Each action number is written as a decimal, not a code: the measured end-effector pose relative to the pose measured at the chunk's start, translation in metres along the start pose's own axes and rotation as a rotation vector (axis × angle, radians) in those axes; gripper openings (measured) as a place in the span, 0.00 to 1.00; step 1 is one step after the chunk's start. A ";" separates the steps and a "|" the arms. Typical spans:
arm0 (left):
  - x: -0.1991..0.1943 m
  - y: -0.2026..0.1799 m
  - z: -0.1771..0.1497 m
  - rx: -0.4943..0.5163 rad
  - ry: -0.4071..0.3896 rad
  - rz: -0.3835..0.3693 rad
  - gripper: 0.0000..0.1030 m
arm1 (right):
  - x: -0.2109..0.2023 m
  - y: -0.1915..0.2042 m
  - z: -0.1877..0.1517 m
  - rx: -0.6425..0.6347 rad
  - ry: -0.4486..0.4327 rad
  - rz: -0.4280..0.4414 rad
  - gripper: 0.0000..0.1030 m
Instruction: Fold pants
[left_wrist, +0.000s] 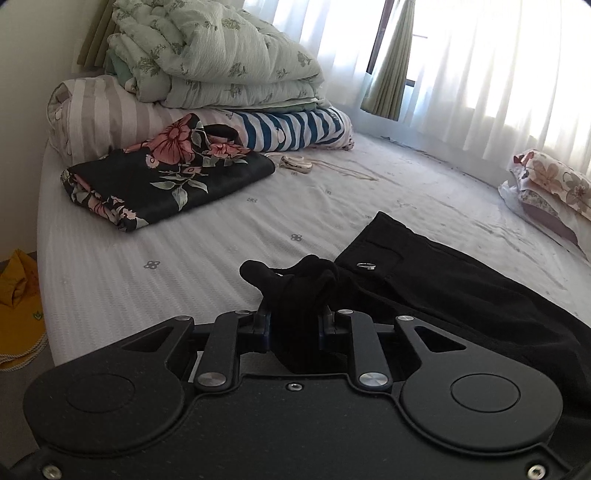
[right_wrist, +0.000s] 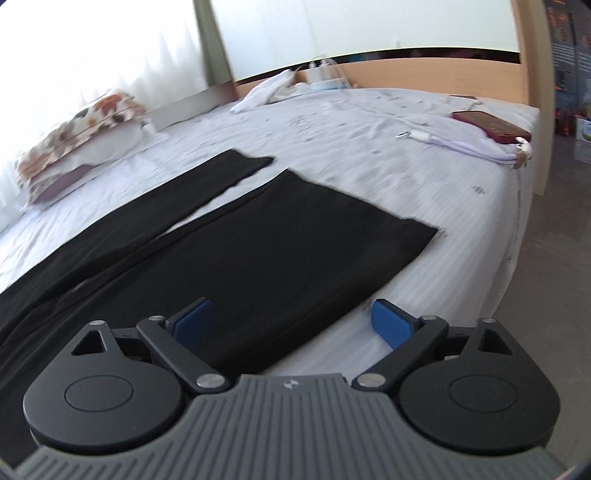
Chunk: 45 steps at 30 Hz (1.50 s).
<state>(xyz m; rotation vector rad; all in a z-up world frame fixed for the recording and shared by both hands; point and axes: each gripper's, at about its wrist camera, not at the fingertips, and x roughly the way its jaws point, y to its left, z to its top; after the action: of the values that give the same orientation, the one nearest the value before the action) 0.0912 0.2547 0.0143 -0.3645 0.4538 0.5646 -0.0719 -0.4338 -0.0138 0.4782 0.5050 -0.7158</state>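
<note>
Black pants (left_wrist: 461, 291) lie on the white bed sheet (left_wrist: 184, 266). My left gripper (left_wrist: 295, 314) is shut on a bunched corner of the pants' waistband, near a metal button (left_wrist: 366, 265). In the right wrist view the two pant legs (right_wrist: 258, 251) lie flat and stretch away toward the headboard, a narrow gap of sheet between them. My right gripper (right_wrist: 291, 325) is open, its blue pads (right_wrist: 388, 325) astride the near edge of the closer leg, just above it.
A folded black floral garment (left_wrist: 162, 184) lies at far left before stacked quilts (left_wrist: 221, 55) and a striped pillow (left_wrist: 295, 125). A floral pillow (right_wrist: 77, 147) sits by the curtains. A dark red phone (right_wrist: 491, 125) and cable lie near the bed's right edge.
</note>
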 end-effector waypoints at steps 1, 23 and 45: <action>-0.001 -0.002 0.000 0.013 -0.005 0.004 0.20 | 0.005 -0.003 0.005 0.010 -0.009 -0.015 0.89; -0.058 0.000 0.035 0.044 -0.061 -0.030 0.15 | 0.007 -0.028 0.061 -0.056 -0.125 -0.198 0.08; -0.058 -0.011 0.007 0.223 -0.106 0.121 0.95 | 0.004 -0.043 0.066 -0.070 -0.051 -0.225 0.67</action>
<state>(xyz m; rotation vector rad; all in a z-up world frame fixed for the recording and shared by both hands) 0.0561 0.2239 0.0519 -0.0932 0.4333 0.6410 -0.0822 -0.5011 0.0249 0.3394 0.5389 -0.9209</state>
